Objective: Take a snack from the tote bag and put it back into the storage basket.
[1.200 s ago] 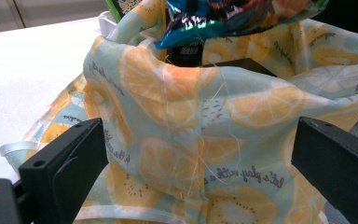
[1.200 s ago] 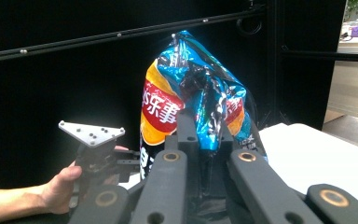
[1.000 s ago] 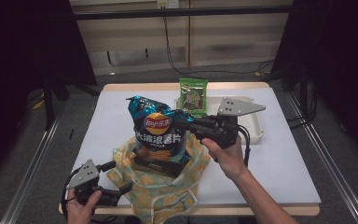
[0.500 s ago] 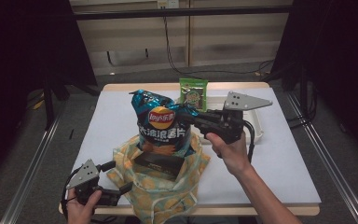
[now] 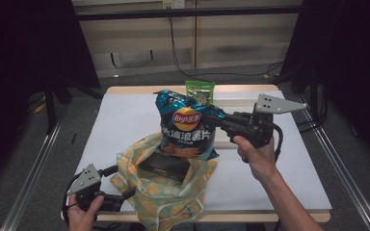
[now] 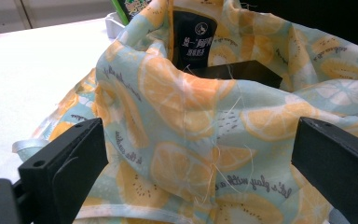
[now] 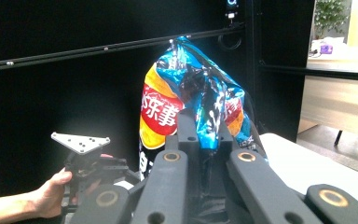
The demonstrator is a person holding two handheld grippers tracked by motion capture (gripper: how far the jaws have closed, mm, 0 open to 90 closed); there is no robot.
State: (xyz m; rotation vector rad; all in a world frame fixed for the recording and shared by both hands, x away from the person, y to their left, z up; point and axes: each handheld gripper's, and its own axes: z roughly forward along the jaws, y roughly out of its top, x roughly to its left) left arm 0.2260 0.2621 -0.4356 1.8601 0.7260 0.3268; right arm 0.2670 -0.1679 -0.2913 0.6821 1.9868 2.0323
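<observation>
Now, right tongs (image 5: 211,120) clamping chip bag (image 5: 185,127), left tongs (image 5: 125,194) apparently open around fruit-print bag (image 5: 173,204).

Glossy crinkled foil chip bag (image 5: 187,126); thin matt cloth tote (image 5: 173,199).

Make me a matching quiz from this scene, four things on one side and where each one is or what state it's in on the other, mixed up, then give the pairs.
Things:
1. blue chip bag
2. fruit-print cloth bag
3. green snack packet
4. black box

Places or states:
A. lies inside the open cloth bag
B. stands at the far edge of the table
C. pinched at its side by the right gripper, above the cloth bag
D. slumped open at the near edge of the table, between the wide jaws of the left gripper

Pairs: 1-C, 2-D, 3-B, 4-A
</observation>
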